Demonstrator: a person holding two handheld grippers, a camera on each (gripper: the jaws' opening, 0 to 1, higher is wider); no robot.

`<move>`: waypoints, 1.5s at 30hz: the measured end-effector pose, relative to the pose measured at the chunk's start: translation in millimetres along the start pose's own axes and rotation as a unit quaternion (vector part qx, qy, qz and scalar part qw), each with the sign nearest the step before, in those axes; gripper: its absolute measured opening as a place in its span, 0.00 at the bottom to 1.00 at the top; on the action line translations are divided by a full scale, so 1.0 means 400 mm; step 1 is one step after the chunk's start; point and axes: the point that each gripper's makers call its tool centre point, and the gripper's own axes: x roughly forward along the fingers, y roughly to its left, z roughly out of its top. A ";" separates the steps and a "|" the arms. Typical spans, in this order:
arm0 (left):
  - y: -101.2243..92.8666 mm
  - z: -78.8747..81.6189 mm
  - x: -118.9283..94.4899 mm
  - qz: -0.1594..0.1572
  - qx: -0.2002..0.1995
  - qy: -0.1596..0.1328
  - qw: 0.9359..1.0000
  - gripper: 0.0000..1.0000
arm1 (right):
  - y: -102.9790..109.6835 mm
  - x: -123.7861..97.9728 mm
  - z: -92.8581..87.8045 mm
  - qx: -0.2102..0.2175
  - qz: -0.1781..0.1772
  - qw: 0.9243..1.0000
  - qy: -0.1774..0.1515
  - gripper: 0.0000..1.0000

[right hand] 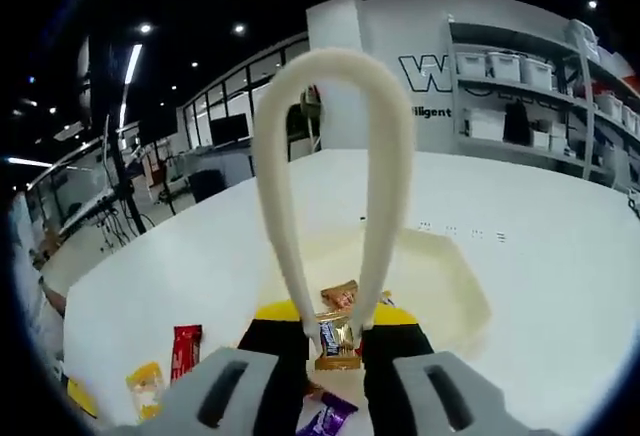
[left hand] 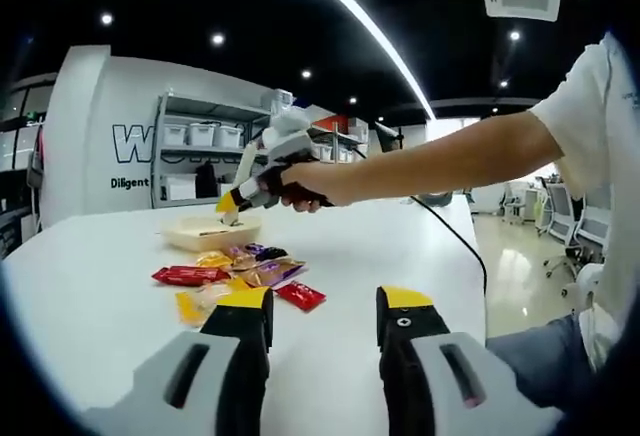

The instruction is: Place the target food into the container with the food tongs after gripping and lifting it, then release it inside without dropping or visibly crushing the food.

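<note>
Cream food tongs loop up from between my right gripper's yellow-tipped jaws, which are shut on them. The tong tips pinch a gold and blue snack packet over the near edge of the shallow cream container. In the left gripper view, a person's hand holds that right gripper with the tongs pointing down into the container. My left gripper hovers low over the white table, open with nothing between its jaws.
Several wrapped snacks lie in a loose pile in front of the container: red, yellow and purple ones. A red packet and a yellow one lie left of the right gripper. A cable trails off the white table.
</note>
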 end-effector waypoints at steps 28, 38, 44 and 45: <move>0.002 -0.005 0.006 0.006 0.002 0.007 1.000 0.37 | -0.048 0.043 -0.024 -0.037 -0.016 0.999 0.015 0.16; -0.004 0.000 0.005 0.006 0.003 0.003 1.000 0.36 | -0.049 0.009 -0.006 -0.030 -0.021 0.999 0.003 0.17; -0.001 -0.002 0.005 0.006 0.004 0.004 1.000 0.36 | -0.047 -0.009 0.005 -0.030 -0.022 0.999 -0.001 0.16; -0.001 -0.002 0.005 0.006 0.004 0.005 1.000 0.36 | -0.047 -0.012 0.006 -0.030 -0.022 0.999 -0.002 0.16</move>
